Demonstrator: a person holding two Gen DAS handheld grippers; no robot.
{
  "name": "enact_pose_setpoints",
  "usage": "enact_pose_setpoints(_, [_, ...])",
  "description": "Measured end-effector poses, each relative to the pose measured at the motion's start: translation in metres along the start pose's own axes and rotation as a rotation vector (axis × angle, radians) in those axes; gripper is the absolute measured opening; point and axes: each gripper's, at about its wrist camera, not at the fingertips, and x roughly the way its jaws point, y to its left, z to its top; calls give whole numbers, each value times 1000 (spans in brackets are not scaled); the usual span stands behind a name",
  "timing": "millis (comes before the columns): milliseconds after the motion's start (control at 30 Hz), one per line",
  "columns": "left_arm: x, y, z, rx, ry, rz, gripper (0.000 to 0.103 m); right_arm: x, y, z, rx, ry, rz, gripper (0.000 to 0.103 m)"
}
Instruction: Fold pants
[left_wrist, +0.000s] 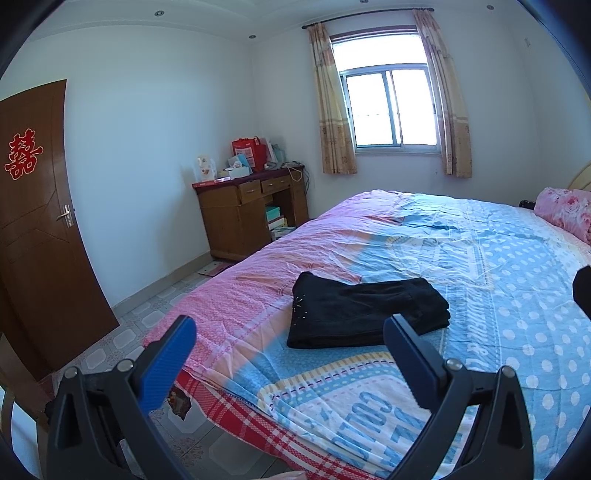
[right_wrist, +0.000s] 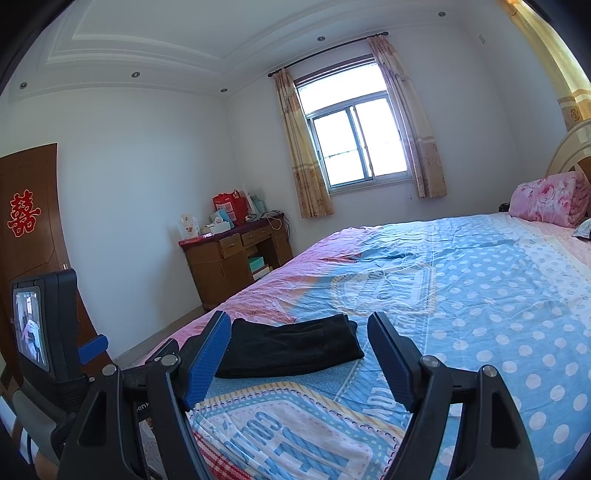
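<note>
Black pants (left_wrist: 364, 314) lie folded into a compact stack on the bed's patterned cover (left_wrist: 480, 280), near the foot end. My left gripper (left_wrist: 291, 334) hovers short of them, open, with nothing between its blue-padded fingers (left_wrist: 166, 365). In the right wrist view the same folded pants (right_wrist: 291, 349) lie just beyond my right gripper (right_wrist: 299, 334), which also stands open and holds nothing. The left gripper's body (right_wrist: 48, 325) with its small screen shows at that view's left edge.
The bed cover (right_wrist: 480, 295) spreads wide to the right. A rolled pink quilt (right_wrist: 546, 201) sits by the headboard. A wooden desk (left_wrist: 251, 218) with boxes and bags stands in the far corner under the window (left_wrist: 391, 107). A brown door (left_wrist: 33, 229) is at left; tiled floor (left_wrist: 147, 317) lies beside the bed.
</note>
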Motion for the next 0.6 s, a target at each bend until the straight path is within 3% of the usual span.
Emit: enact_pose_setpoints(600, [5, -1, 0, 2, 26, -12, 103, 1, 0, -2, 20, 12, -17, 78])
